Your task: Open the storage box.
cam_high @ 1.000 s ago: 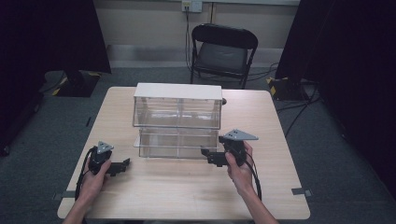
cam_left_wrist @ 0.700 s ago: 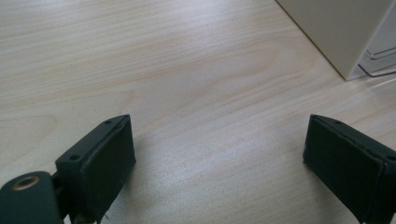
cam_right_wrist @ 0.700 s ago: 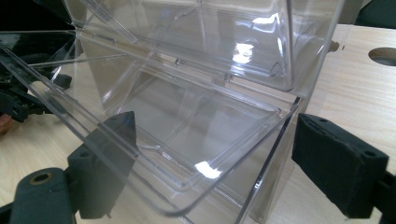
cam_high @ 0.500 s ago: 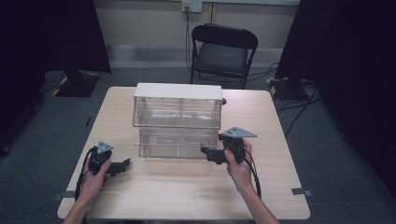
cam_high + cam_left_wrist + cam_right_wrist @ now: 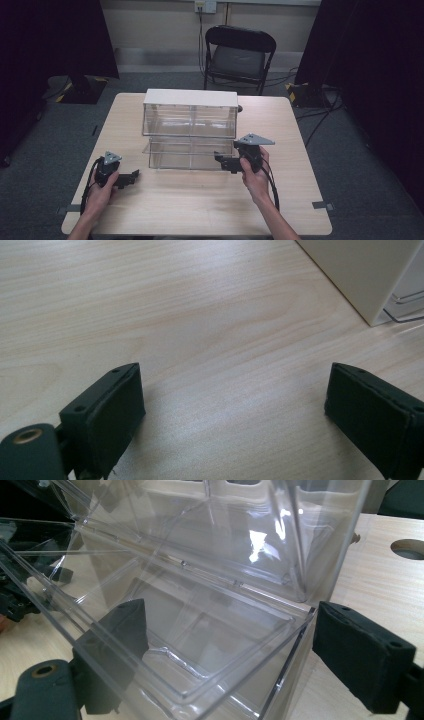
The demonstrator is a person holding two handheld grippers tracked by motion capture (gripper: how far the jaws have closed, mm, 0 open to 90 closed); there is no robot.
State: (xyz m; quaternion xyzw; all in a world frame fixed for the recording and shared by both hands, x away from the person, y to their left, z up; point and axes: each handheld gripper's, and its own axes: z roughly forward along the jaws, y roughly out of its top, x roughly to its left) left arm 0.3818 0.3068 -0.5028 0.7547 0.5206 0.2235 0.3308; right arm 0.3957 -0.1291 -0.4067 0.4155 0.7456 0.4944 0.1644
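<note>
A clear plastic drawer cabinet [image 5: 190, 112] with a white top stands mid-table. Its lower drawer [image 5: 187, 155] is pulled out toward me and looks empty. My right gripper [image 5: 220, 161] is at the drawer's front right corner. In the right gripper view this gripper [image 5: 225, 635] is open, its jaws standing on either side of the drawer's [image 5: 200, 630] corner with a gap, and the left jaw shows through the clear wall. My left gripper [image 5: 132, 176] rests open on the table, left of the drawer. The left gripper [image 5: 230, 405] has bare wood between its jaws, and the cabinet's white side [image 5: 360, 270] lies ahead to the right.
The wooden table [image 5: 300, 130] has bare room on both sides of the cabinet and along the front edge. A round hole [image 5: 409, 548] is in the tabletop right of the cabinet. A black folding chair [image 5: 239, 55] stands beyond the far edge.
</note>
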